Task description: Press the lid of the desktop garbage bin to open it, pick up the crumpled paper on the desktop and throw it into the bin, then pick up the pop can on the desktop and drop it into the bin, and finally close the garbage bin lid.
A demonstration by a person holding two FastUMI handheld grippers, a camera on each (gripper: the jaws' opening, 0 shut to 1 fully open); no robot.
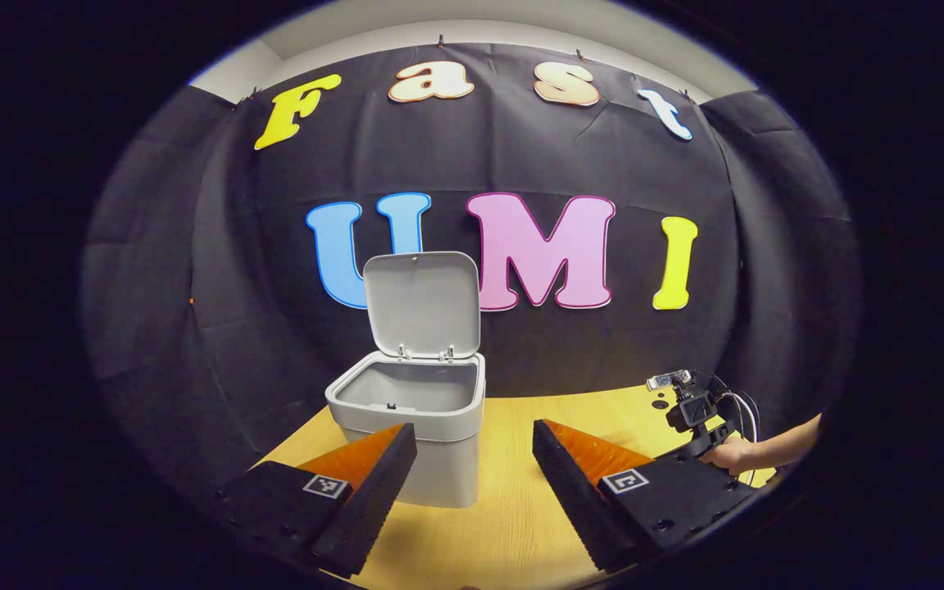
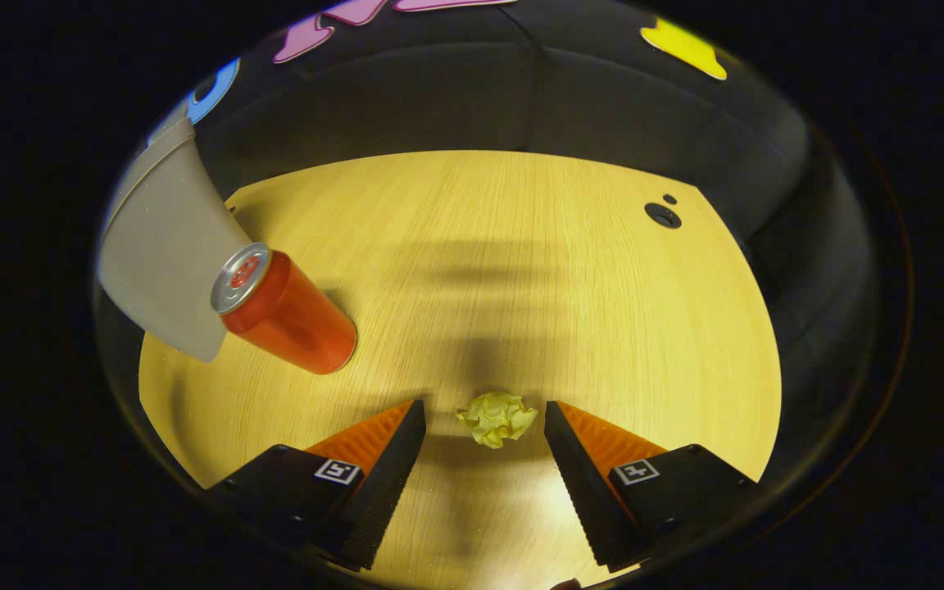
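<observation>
One can (image 2: 288,315), one crumpled paper (image 2: 496,419)

Pop can (image 2: 288,315): no brand is showing legibly.
Left gripper (image 1: 474,428): fingers are carrying square coded markers (image 1: 325,486), no words.
Right gripper (image 2: 484,406): fingers are carrying such markers too.

Desk (image 2: 521,246): light wood-grain top, its far edge meeting the black cloth wall.
Holes (image 2: 662,215): two dark round ones, one large and one small, near the desk's far right corner.
Wall above the cloth (image 1: 472,20): pale strip.
</observation>
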